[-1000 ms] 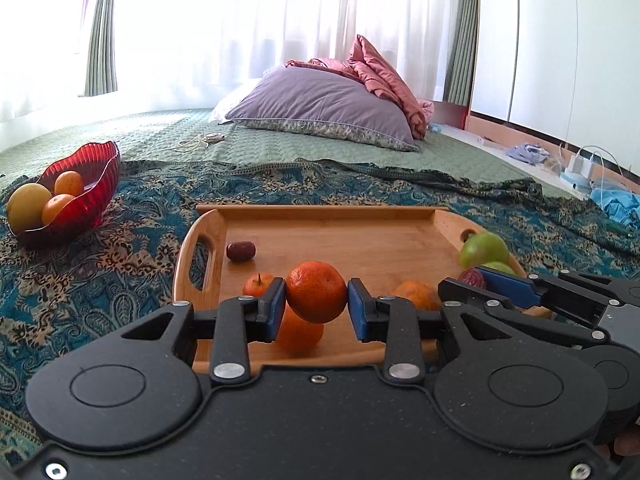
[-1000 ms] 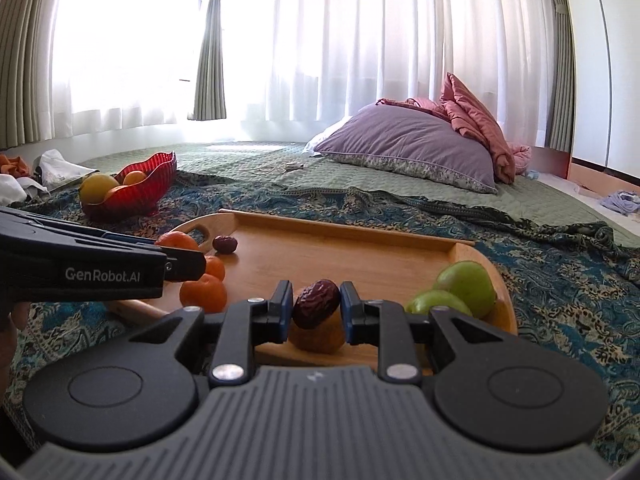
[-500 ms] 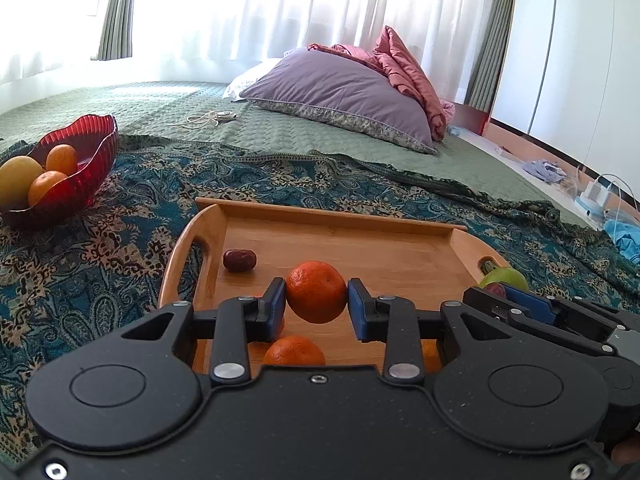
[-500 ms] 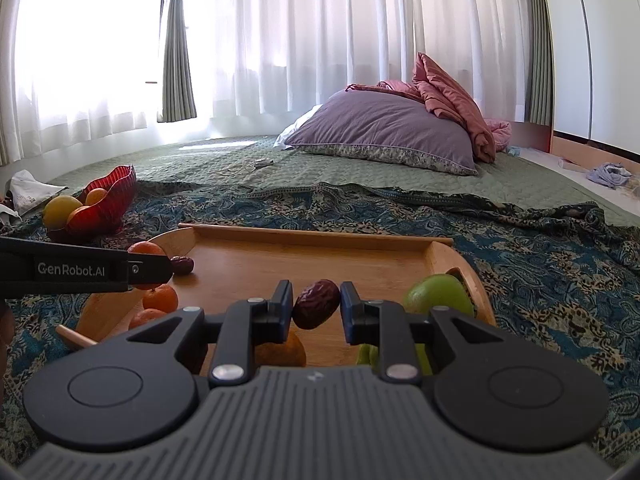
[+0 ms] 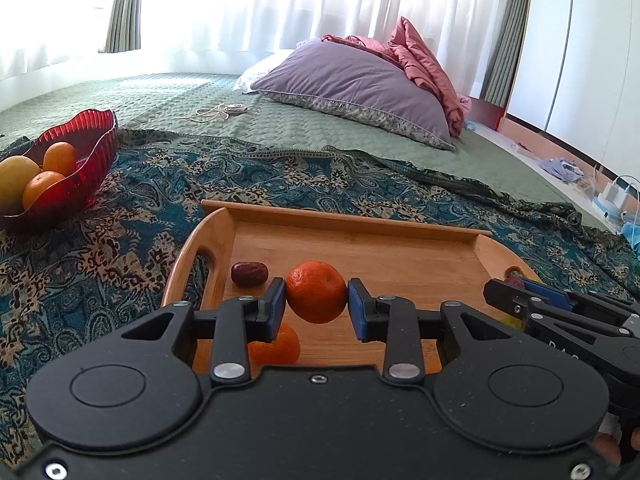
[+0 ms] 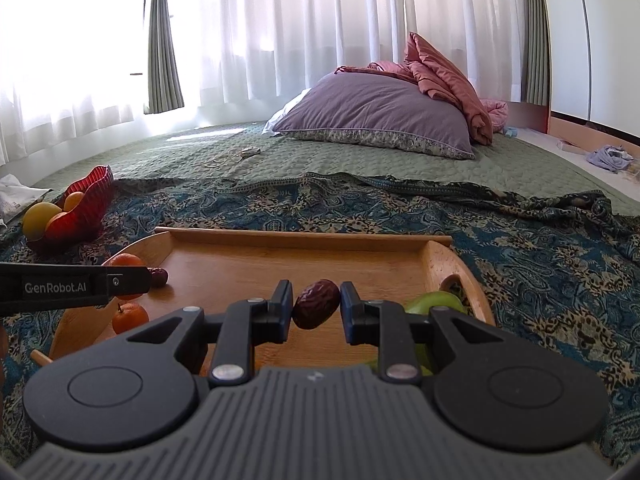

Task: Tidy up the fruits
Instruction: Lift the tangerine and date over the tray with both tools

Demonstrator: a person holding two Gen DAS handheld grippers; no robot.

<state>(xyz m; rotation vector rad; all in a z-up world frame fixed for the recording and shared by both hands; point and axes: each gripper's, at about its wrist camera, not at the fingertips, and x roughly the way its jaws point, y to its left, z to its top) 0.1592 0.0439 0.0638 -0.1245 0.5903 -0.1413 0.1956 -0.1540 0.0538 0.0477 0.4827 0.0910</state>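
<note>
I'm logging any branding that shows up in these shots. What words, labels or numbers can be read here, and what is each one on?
"GenRobot.AI": white lettering on the side of the left tongs, seen from the right wrist view.
Faint marks on the side of the right tongs in the left wrist view: too dim and cut off to read.
Nothing else carries text.

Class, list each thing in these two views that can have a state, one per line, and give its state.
Left gripper: shut on a round orange tangerine, lifted above the tray.
Right gripper: shut on a wrinkled dark red date.
Wooden tray with handles: holds a second date, another tangerine, green apples.
Red glass bowl: holds fruit.
</note>
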